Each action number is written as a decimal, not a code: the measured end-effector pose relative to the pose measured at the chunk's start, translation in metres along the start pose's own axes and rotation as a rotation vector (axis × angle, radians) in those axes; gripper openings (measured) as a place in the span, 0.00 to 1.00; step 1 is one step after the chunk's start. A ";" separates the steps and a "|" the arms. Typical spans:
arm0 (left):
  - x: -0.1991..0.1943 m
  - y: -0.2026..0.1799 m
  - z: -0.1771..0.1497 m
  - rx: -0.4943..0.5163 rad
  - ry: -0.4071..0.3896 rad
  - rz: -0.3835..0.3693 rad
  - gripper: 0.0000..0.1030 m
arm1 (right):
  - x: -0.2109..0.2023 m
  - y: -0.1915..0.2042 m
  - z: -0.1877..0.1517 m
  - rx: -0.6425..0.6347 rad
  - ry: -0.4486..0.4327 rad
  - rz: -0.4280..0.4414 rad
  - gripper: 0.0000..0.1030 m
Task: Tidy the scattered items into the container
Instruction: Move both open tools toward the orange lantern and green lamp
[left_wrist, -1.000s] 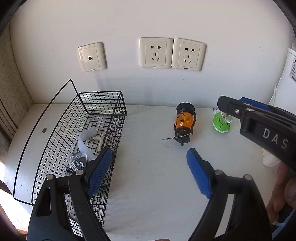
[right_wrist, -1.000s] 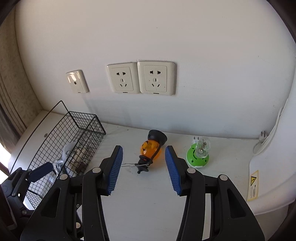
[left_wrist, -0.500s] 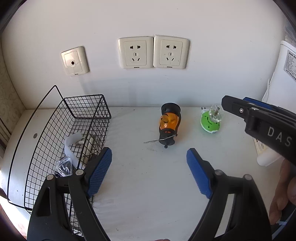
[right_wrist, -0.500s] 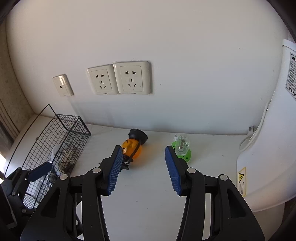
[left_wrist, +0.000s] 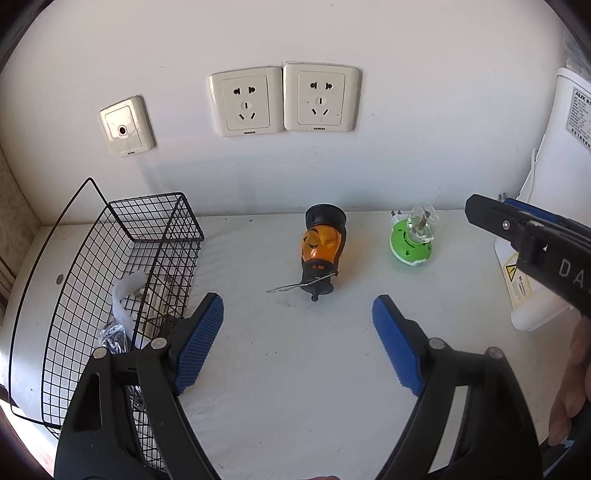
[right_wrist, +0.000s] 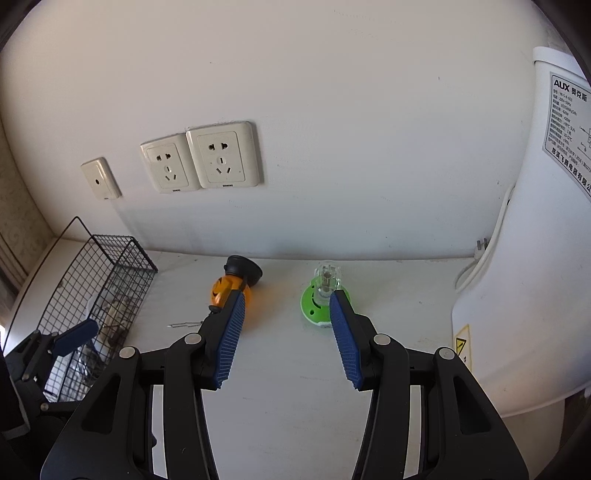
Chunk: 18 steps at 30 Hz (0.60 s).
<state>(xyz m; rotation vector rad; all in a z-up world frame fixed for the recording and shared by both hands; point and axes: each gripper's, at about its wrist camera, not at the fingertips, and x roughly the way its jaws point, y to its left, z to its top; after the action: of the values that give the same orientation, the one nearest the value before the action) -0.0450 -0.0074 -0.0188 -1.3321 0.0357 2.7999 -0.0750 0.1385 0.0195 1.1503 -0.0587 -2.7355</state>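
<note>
A black wire basket (left_wrist: 110, 266) stands at the left of the white counter and holds a white strip and small dark items; it also shows in the right wrist view (right_wrist: 96, 291). An orange and black pumpkin lantern (left_wrist: 320, 251) lies on its side mid-counter (right_wrist: 231, 286). A green disc with a clear bulb (left_wrist: 412, 240) stands to its right (right_wrist: 320, 299). My left gripper (left_wrist: 297, 314) is open and empty, in front of the lantern. My right gripper (right_wrist: 286, 299) is open and empty, with the green disc just beyond its right finger.
A white appliance (right_wrist: 535, 258) with a cord fills the right side of the counter. Two wall sockets (left_wrist: 282, 99) and a small wall plate (left_wrist: 125, 127) are on the wall behind. The counter's left end is rounded (left_wrist: 22, 332).
Both grippers have swung right. The basket slid left in both views. The right gripper has shifted from the lantern toward the green disc. Both stay open.
</note>
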 end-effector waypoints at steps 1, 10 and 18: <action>0.001 -0.001 0.000 0.001 0.001 -0.001 0.78 | 0.001 -0.001 0.000 0.002 0.001 -0.001 0.48; 0.011 -0.006 0.002 0.007 0.010 -0.006 0.78 | 0.004 -0.007 -0.003 0.013 0.005 -0.008 0.48; 0.022 -0.007 0.007 0.005 0.015 -0.003 0.78 | 0.010 -0.013 -0.003 0.020 0.016 -0.020 0.48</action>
<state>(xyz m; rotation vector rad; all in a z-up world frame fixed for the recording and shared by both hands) -0.0639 0.0000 -0.0318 -1.3504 0.0418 2.7861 -0.0818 0.1496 0.0095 1.1842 -0.0727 -2.7491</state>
